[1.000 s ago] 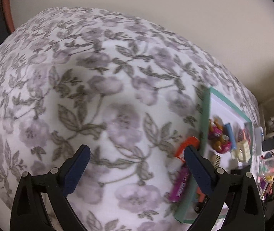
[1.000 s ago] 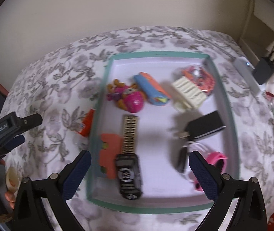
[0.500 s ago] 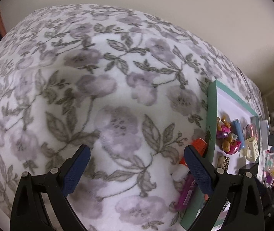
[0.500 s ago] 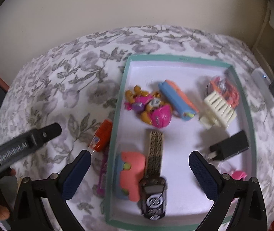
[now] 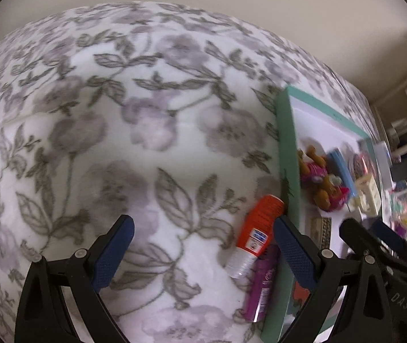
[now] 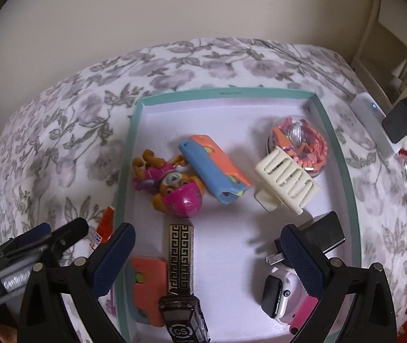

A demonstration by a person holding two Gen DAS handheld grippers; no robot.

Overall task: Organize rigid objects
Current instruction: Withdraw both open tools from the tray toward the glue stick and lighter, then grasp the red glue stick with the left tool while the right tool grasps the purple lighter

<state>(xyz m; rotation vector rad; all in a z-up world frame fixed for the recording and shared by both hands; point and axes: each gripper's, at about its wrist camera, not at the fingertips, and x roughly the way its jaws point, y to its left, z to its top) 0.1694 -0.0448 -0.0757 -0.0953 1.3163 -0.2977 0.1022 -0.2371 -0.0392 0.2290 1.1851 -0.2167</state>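
Note:
An orange tube with a clear cap (image 5: 256, 234) and a purple tube (image 5: 262, 285) lie on the flowered bedcover just left of a teal-rimmed tray (image 5: 284, 131). My left gripper (image 5: 203, 250) hangs open above the cover, its right finger close to the orange tube. The right gripper (image 6: 207, 258) is open over the tray (image 6: 226, 94), which holds a pink toy pup (image 6: 172, 185), a blue-orange case (image 6: 217, 168), a cream clip (image 6: 286, 183), a black charger (image 6: 323, 234), a white watch (image 6: 277, 294), a patterned strap (image 6: 180, 254) and a black toy car (image 6: 183, 323).
A clear ball of orange bits (image 6: 300, 143) sits in the tray's far right corner, a salmon block (image 6: 149, 288) at its near left. A white power strip (image 6: 374, 125) and black adapter (image 6: 403, 117) lie right of the tray. The wall is close behind the bed.
The left gripper has swung right and nearer the two tubes, which now show larger. The right gripper has moved closer over the tray. Both stay open.

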